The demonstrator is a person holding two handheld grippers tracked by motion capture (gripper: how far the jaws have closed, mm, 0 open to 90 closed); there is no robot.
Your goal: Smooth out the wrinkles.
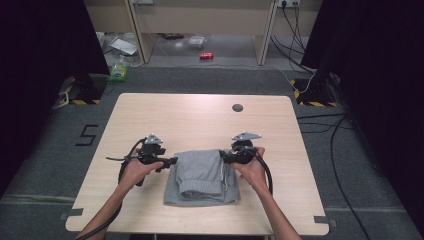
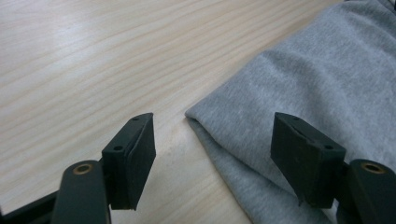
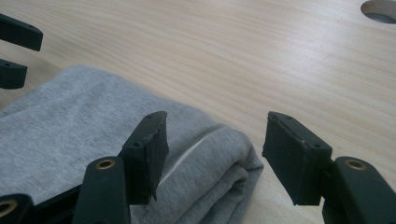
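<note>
Beneath both tongs, a pale rectangular wooden table (image 1: 200, 120), its round grey cable hole (image 1: 238, 107) well beyond the right tong's tips. Between the two tongs, lying flat on the wood, a folded grey fleece garment (image 1: 202, 177) with a white drawstring. At its far left corner, the black two-jaw left gripper (image 1: 170, 161), released, jaws spread wide, nothing pinched; cloth corner low between them, apart from both pads. At the far right corner, the black two-jaw right gripper (image 1: 223, 156), likewise released, jaws parted above the rolled fabric edge, gripping nothing.
</note>
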